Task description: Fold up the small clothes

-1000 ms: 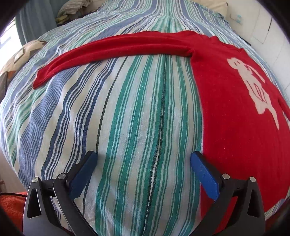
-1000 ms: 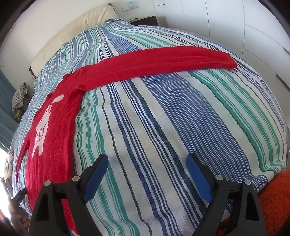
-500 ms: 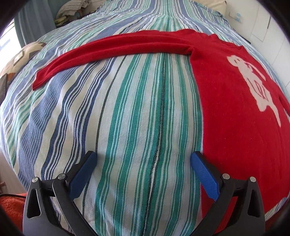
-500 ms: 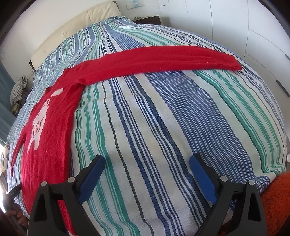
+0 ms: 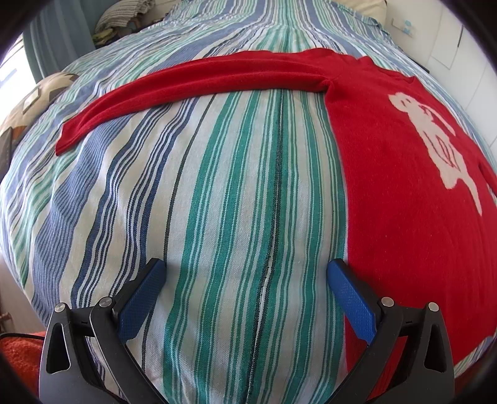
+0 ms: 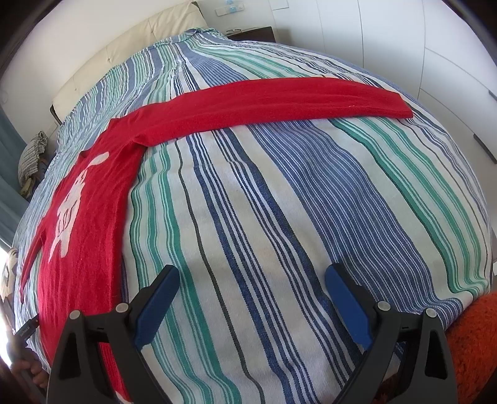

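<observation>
A red long-sleeved sweater (image 5: 403, 192) with a white figure on its chest lies flat on the striped bedspread (image 5: 236, 192), both sleeves spread out straight. In the left wrist view its left sleeve (image 5: 192, 80) runs far left. In the right wrist view the sweater body (image 6: 87, 223) lies at the left and the other sleeve (image 6: 279, 99) runs right. My left gripper (image 5: 245, 276) is open and empty above the bedspread, just left of the sweater's lower edge. My right gripper (image 6: 251, 282) is open and empty above bare bedspread, to the right of the body.
A cream headboard (image 6: 130, 52) and white wardrobe doors (image 6: 403, 40) stand behind the bed. An orange rug (image 6: 478, 342) lies by the bed's near edge. A patterned cushion (image 5: 37, 99) and bundled cloth (image 5: 124, 15) sit at the left side.
Both grippers have drifted slightly forward over the bed, jaws still open. The sweater has not moved.
</observation>
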Demonstrator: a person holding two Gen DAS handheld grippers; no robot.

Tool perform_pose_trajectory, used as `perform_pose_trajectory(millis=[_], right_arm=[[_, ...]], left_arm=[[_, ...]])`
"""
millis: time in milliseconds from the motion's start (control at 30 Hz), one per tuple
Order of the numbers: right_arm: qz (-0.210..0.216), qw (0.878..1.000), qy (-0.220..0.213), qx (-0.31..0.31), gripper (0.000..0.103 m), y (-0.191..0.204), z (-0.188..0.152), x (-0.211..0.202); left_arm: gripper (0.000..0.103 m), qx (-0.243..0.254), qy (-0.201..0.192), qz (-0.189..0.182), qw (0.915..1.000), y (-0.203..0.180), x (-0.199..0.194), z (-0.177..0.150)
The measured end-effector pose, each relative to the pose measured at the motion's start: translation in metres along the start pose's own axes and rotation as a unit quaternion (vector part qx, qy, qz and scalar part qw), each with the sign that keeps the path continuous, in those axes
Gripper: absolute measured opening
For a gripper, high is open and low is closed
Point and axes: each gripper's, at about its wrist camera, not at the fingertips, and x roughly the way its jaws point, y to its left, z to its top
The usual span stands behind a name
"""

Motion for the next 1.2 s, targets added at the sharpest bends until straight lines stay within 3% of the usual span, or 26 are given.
perform_pose_trajectory(millis=[1200], right_arm=[[0.000,1.000,0.000,-0.001,0.094,0.0006,0.0000,0.0001]], left_arm=[[0.103,0.002,0.000,0.002,1.0000,-0.0009,0.0003,0.0003]])
